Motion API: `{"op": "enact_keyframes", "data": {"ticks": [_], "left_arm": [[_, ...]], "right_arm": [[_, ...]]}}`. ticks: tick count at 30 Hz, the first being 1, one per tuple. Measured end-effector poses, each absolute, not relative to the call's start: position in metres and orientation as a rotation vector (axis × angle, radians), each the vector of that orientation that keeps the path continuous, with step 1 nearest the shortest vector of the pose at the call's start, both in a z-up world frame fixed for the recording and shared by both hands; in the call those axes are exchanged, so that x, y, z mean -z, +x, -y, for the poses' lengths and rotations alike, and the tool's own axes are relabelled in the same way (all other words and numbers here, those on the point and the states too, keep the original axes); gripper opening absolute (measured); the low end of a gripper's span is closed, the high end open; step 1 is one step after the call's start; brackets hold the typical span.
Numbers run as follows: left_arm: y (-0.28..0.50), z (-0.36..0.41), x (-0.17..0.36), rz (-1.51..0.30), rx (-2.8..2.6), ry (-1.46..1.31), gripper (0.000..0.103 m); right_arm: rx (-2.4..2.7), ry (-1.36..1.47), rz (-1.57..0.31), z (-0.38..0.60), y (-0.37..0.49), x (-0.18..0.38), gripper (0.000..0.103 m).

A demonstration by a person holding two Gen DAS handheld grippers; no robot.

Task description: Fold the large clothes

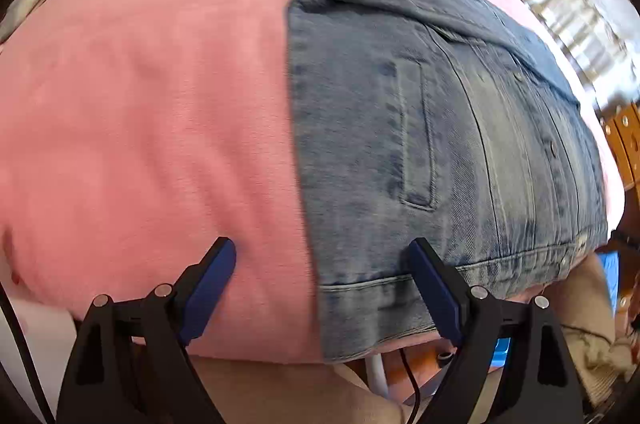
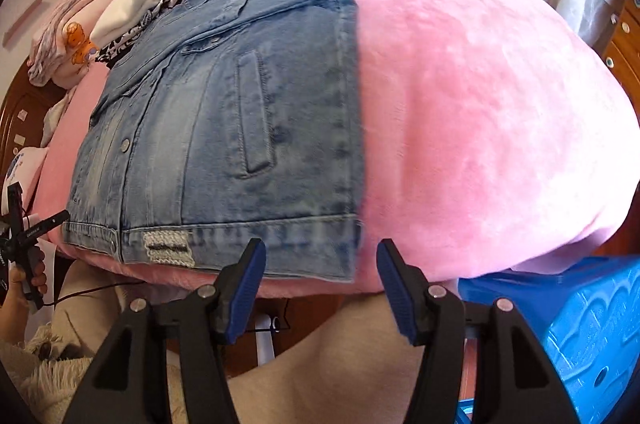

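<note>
A faded blue denim jacket lies flat on a pink plush blanket covering a bed, front side up, w/ both side edges tucked in so it forms a neat long rectangle. Visible: snap buttons down the placket, a slanted welt pocket, chest flap pockets, stitched waistband, and a frayed pale patch at the hem nr the bed's front edge. Long axis runs from that hem away toward the collar, which points at a pile of folded clothes at the far end; collar touches or overlaps a black-and-white patterned item there.

Left gripper, blue pads spread wide, hangs over the jacket's hem corner: one finger above bare blanket, the other above denim, nothing clamped. Right gripper, jaws at mid width and apart, sits at the opposite hem corner; one pad over the denim edge, the other over blanket, no cloth pinched.

In the right wrist view, a hand at far left holds a black device; small print on it is too blurred to read. A blue plastic stool stands beside the bed. No brand tag legible on the jacket.
</note>
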State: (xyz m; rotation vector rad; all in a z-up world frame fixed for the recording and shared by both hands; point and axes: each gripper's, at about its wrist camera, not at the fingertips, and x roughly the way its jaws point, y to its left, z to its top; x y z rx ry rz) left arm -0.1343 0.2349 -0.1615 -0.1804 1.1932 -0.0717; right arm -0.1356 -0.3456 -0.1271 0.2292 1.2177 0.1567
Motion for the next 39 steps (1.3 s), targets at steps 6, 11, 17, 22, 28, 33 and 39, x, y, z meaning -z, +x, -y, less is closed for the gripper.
{"op": "enact_keyframes", "data": {"ticks": [6,11,17,22,28,33,39], "left_arm": [[-0.131,-0.226,0.169,-1.200,0.092,-0.173,0.087],[-0.128,-0.231,0.176,-1.199,0.111,-0.225,0.089],[-0.126,-0.235,0.180,-1.194,0.146,-0.269,0.085],[-0.125,-0.234,0.180,-1.195,0.170,-0.290,0.077],[-0.119,-0.214,0.184,-1.248,0.174,-0.208,0.083],[-0.112,-0.198,0.166,-1.278,0.237,-0.200,0.014],[-0.107,-0.205,0.122,-1.192,0.248,-0.413,0.010]], "right_arm": [[-0.187,0.222,-1.251,0.339,-0.121,0.143,0.057],[-0.226,0.213,-1.320,0.328,-0.112,0.168,0.049],[-0.245,0.214,-1.306,0.327,-0.115,0.163,0.023],[-0.243,0.232,-1.327,0.331,-0.111,0.171,0.028],[-0.221,0.219,-1.345,0.328,-0.104,0.178,0.027],[-0.209,0.145,-1.333,0.317,-0.107,0.164,0.018],[-0.233,0.285,-1.220,0.332,-0.107,0.120,0.014]]}}
